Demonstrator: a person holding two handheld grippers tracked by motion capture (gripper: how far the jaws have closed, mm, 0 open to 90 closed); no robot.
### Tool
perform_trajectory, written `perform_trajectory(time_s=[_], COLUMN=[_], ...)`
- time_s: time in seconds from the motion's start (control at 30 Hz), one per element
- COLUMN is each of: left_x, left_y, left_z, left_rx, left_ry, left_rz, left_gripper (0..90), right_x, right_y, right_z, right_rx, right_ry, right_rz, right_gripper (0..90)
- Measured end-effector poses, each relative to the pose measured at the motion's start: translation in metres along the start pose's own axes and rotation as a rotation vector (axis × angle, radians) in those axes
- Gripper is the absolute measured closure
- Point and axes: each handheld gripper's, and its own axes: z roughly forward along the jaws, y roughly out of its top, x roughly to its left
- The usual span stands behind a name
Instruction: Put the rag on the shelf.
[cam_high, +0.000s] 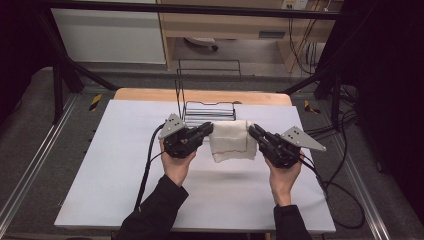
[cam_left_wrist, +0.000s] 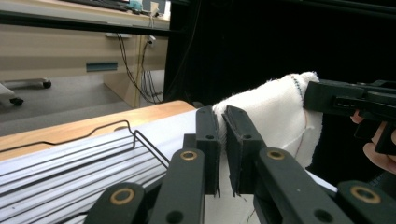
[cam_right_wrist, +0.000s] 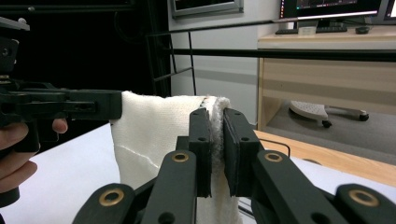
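Note:
A folded white cloth (cam_high: 231, 141) hangs in the air above the white table sheet (cam_high: 115, 165), stretched between the two grippers. My left gripper (cam_high: 207, 129) is shut on the cloth's left top edge; in the left gripper view the cloth (cam_left_wrist: 275, 112) is pinched between its black jaws (cam_left_wrist: 223, 122). My right gripper (cam_high: 252, 131) is shut on the right top edge, with the cloth (cam_right_wrist: 149, 135) clamped between its jaws (cam_right_wrist: 215, 122). Each gripper view also shows the other gripper at the cloth's far edge.
A black wire rack (cam_high: 209, 111) stands on the table just behind the cloth. The wooden table edge (cam_high: 150, 94) runs beyond it. Black cables (cam_high: 146, 170) trail from both grippers toward the front. Metal frame bars (cam_high: 60, 85) flank the table.

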Motion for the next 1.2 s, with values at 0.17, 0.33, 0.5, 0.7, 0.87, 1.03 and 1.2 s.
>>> perform_trajectory(time_s=[0.17,0.33,0.5,0.7,0.87,1.03,1.2], left_x=[0.003,0.008,0.01,0.014,0.018,0.021,0.023], left_y=[0.005,0.013,0.02,0.028,0.036,0.043,0.05], left_z=[-0.005,-0.012,-0.016,-0.022,-0.027,-0.03,-0.032], left_rx=[-0.015,-0.04,-0.058,-0.093,-0.109,-0.125,-0.136], left_ry=[0.009,0.02,0.027,0.037,0.045,0.048,0.054], left_rz=[0.001,-0.002,0.0,-0.001,-0.003,-0.008,-0.003], left_gripper=[83.5,83.5,83.5,83.6,83.5,83.6,83.6], right_x=[0.004,0.01,0.014,0.019,0.024,0.027,0.029], right_y=[0.005,0.014,0.022,0.032,0.039,0.044,0.05], right_z=[0.005,0.012,0.018,0.026,0.03,0.035,0.038], right_rx=[-0.011,-0.03,-0.048,-0.069,-0.088,-0.098,-0.109], right_ry=[0.005,0.009,0.013,0.016,0.019,0.02,0.022], right_rz=[-0.002,-0.005,-0.009,-0.017,-0.024,-0.024,-0.026], right_gripper=[82.7,82.6,82.7,82.7,82.7,82.7,82.7])
